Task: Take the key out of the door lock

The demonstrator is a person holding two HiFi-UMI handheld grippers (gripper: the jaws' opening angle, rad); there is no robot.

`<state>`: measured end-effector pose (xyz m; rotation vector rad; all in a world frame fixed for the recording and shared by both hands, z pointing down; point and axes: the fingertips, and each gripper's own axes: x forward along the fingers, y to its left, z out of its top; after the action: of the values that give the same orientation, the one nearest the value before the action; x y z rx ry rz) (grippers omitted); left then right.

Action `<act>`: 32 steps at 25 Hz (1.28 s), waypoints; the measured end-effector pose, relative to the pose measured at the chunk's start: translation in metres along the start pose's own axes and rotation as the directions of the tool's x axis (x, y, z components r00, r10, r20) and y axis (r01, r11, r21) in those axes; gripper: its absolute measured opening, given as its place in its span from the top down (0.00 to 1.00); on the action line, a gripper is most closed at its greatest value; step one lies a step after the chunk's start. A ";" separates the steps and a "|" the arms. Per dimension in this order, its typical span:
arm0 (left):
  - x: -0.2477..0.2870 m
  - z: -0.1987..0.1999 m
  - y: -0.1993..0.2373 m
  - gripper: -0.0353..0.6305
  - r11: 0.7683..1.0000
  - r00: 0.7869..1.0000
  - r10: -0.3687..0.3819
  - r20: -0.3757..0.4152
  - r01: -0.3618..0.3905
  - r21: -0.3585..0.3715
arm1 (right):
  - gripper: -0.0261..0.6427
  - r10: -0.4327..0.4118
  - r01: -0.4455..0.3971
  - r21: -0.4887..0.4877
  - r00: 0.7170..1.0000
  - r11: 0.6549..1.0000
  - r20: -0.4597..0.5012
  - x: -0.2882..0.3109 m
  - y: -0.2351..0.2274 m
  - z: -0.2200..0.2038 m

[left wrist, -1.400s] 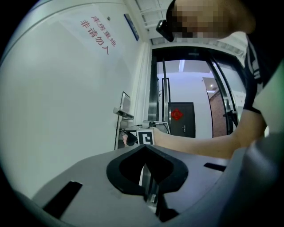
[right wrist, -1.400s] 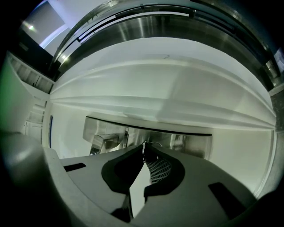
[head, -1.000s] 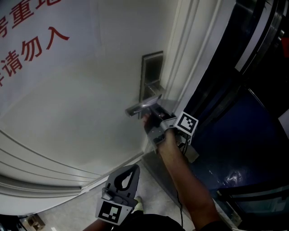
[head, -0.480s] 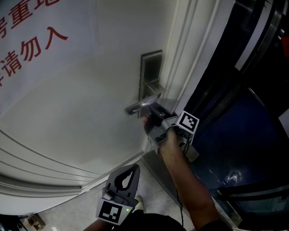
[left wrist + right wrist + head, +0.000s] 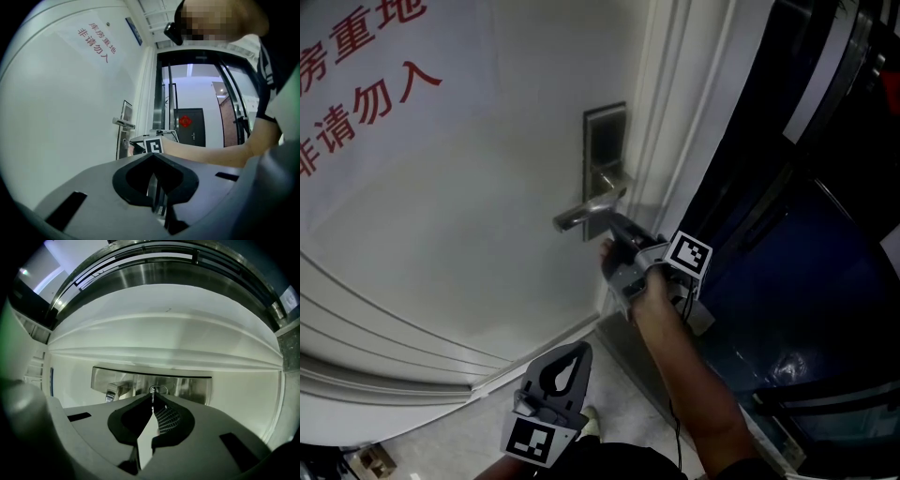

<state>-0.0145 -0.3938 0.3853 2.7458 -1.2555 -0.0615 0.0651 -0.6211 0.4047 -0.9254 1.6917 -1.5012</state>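
On the white door (image 5: 441, 216), a metal lock plate (image 5: 605, 141) carries a lever handle (image 5: 586, 211), and the key (image 5: 152, 391) sits in the round lock just beside the handle's base. In the right gripper view the key shows edge-on, a thin strip running from the jaw tips to the lock. From the head view it is hidden behind the right gripper (image 5: 617, 227).

Red Chinese writing (image 5: 366, 98) runs across the door in two lines. The upper line ends in 房重地 and the lower reads 非请勿入. A black-and-white square marker (image 5: 688, 254) faces up from the cube on the right gripper.

That gripper points level at the door, its tips tucked under the handle, and its jaws are pinched together on the key. A bare forearm (image 5: 675, 356) stretches out behind it towards the lock. The left gripper (image 5: 577, 354) is held low, well apart from the lock, with its jaws pressed together and nothing between them.
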 end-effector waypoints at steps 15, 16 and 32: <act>-0.015 0.006 -0.035 0.94 1.000 1.000 -0.021 0.021 0.021 0.020 | 0.93 0.034 -0.034 -0.004 0.999 0.999 0.007 -0.052 0.011 -0.012; -0.016 0.006 -0.038 0.94 0.999 0.999 -0.024 0.024 0.023 0.022 | 0.93 0.040 -0.040 -0.003 0.999 0.999 0.011 -0.059 0.012 -0.014; -0.041 0.012 -0.119 0.94 0.997 0.996 -0.058 0.062 0.054 0.060 | 0.93 0.117 -0.116 -0.031 0.993 0.993 0.008 -0.179 0.037 -0.047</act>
<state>0.0471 -0.2870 0.3575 2.8509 -1.2139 -0.1198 0.1146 -0.4405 0.3791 -0.8335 1.7347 -1.3957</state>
